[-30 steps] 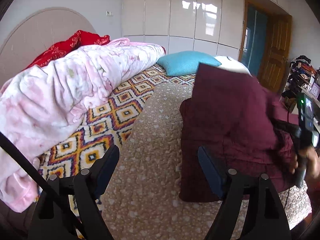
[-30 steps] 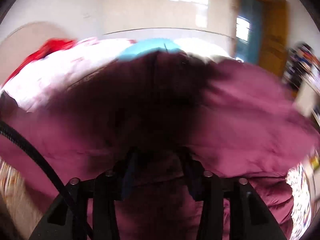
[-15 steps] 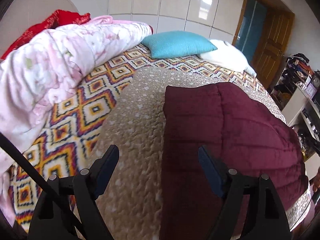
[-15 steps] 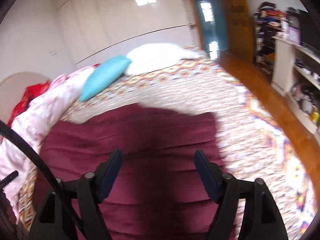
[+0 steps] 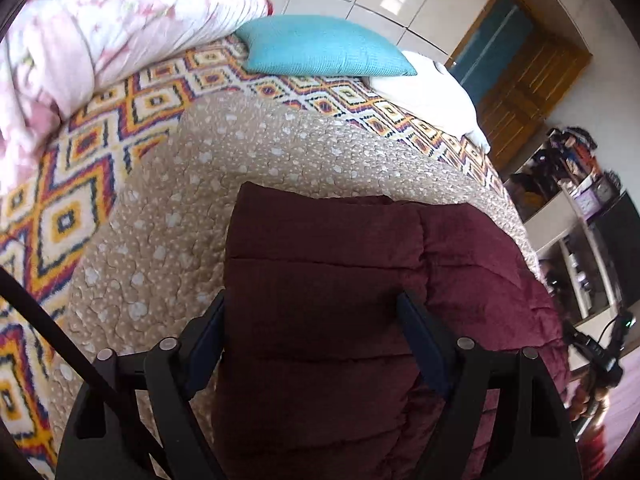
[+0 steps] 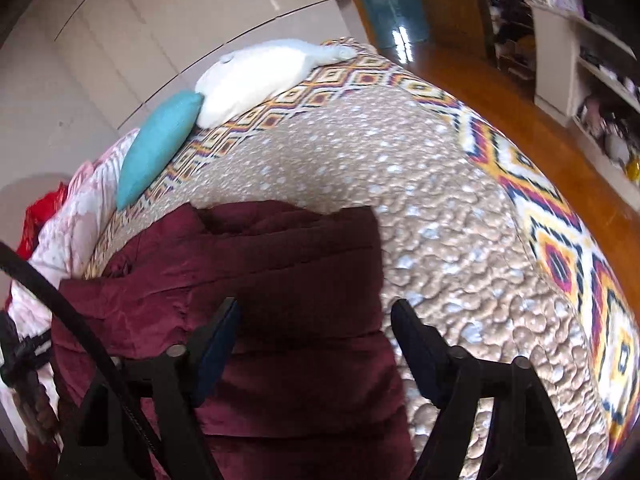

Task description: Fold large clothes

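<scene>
A dark maroon quilted garment (image 5: 328,280) lies folded in a thick rectangle on the beige dotted bedspread (image 5: 248,168). It also shows in the right wrist view (image 6: 280,280). My left gripper (image 5: 312,312) is open and empty, hovering above the garment's near part. My right gripper (image 6: 316,316) is open and empty, above the garment's right edge, with its right finger over the bedspread (image 6: 440,220).
A pink floral duvet (image 5: 100,36) is heaped at the left of the bed. A teal pillow (image 5: 320,46) and a white pillow (image 5: 432,96) lie at the far side. A patterned blanket (image 6: 560,248) covers the bed edge; wooden floor and shelves (image 6: 592,64) are to the right.
The right gripper let go of the garment, which dropped into a flat fold on the bed. Both grippers moved in over it and tilted down.
</scene>
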`<state>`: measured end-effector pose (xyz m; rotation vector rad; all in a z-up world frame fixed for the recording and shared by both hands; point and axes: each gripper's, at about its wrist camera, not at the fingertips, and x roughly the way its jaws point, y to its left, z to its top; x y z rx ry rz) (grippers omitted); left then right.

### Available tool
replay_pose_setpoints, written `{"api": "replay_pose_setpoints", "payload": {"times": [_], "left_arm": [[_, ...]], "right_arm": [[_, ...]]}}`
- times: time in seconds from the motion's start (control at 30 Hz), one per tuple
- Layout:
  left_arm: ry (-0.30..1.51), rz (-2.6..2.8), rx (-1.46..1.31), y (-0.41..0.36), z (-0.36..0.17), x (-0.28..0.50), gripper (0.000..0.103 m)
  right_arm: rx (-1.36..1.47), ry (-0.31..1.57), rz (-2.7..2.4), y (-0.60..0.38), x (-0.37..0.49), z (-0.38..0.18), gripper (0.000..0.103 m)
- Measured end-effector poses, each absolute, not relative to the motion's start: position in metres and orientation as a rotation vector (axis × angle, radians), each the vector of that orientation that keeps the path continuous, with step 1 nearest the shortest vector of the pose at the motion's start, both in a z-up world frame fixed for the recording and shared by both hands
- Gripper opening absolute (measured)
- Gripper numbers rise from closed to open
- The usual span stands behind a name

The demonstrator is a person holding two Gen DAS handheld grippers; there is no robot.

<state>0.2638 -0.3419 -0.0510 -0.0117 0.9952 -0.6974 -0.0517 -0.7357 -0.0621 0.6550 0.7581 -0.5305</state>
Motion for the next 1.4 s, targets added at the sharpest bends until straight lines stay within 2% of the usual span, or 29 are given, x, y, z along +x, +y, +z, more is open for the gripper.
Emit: {"api": "replay_pose_setpoints", "payload": {"times": [0.03,0.1,0.17,0.27,0.4,0.53,0.7,0.83,1.0,1.13,1.33,1.4], "left_arm": [[0.964,-0.657,0.041,-0.344,-0.046,0.256,0.061],[0.919,-0.589,0.127,-0.345,-0.039,0.242,0.044],[0.876,-0.562,0.147,-0.339,-0.028,0.229,0.036],[0.82,-0.549,0.124,-0.324,-0.006,0.216,0.032],[0.752,-0.541,0.08,-0.311,0.035,0.206,0.031],[0.72,-0.465,0.116,-0.331,0.062,0.222,0.031],[0.709,-0.366,0.166,-0.374,0.066,0.267,0.031],[0.749,-0.316,0.217,-0.408,0.03,0.304,0.031],[0.842,-0.231,0.29,-0.432,-0.05,0.342,0.034],[0.924,-0.218,0.255,-0.427,-0.096,0.365,0.035],[0.952,-0.203,0.208,-0.428,-0.115,0.377,0.036],[0.946,-0.193,0.202,-0.426,-0.114,0.375,0.041]], "right_arm": [[0.614,0.779,-0.547,-0.731,-0.048,-0.062,0.058],[0.502,0.826,-0.628,-0.719,-0.045,-0.057,0.026],[0.445,0.83,-0.646,-0.713,-0.05,-0.05,0.017],[0.388,0.766,-0.646,-0.699,-0.068,-0.021,0.013],[0.347,0.673,-0.622,-0.683,-0.084,0.025,0.011],[0.289,0.592,-0.619,-0.676,-0.074,0.071,0.011],[0.255,0.567,-0.665,-0.693,-0.031,0.088,0.011],[0.238,0.624,-0.727,-0.716,0.013,0.058,0.011],[0.341,0.739,-0.781,-0.757,0.049,-0.024,0.011],[0.512,0.777,-0.769,-0.788,0.043,-0.088,0.011],[0.542,0.769,-0.735,-0.798,0.055,-0.116,0.018],[0.56,0.765,-0.734,-0.802,0.054,-0.119,0.023]]}}
